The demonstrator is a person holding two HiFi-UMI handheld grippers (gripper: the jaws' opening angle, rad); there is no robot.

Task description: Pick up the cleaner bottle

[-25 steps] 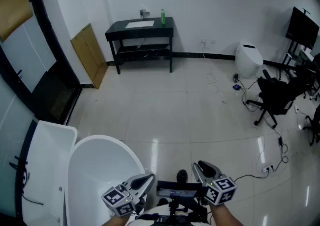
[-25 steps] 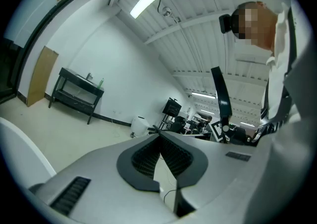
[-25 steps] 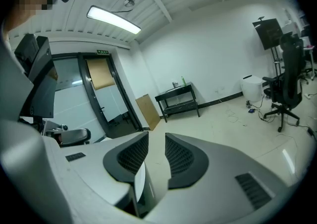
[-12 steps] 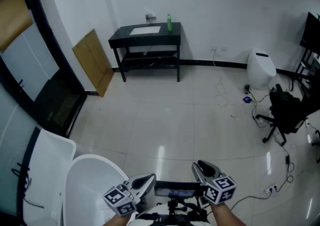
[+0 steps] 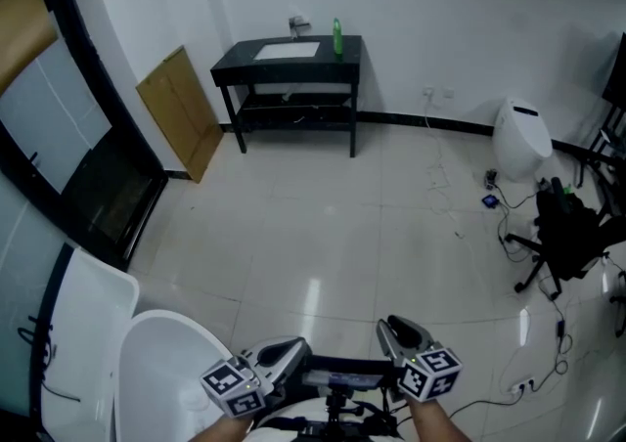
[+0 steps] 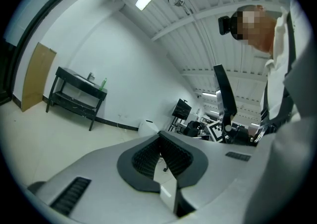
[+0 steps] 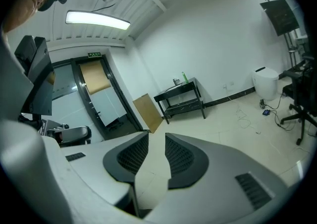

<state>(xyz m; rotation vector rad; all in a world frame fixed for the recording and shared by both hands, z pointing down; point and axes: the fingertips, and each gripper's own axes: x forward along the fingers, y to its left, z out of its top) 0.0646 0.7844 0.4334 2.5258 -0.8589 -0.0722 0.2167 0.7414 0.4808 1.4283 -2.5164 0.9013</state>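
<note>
Head view, looking steeply down across a pale tiled floor.

- Cleaner bottle: green, upright, on the right rear part of the black table against the far white wall. It stood just right of a white inset panel in the tabletop, with a small tap behind that panel. It was well apart from both grippers, across most of the floor.
- Left gripper: low at the bottom edge, pointing toward the far wall. In its own view the ribbed pads were pressed together at the tips, with nothing pinched between them.
- Right gripper: beside the left one, marker cube toward the bottom edge. In its own view the jaws were drawn in close, with only a thin slit of floor showing between the pads and nothing in it.
- Brown board: leaned on the wall left of the table.
- White rounded unit: on the floor by the right wall, cables near it.
- Dark office chair: at the right edge.
- White curved furniture: bottom left, beside the left gripper.
</note>
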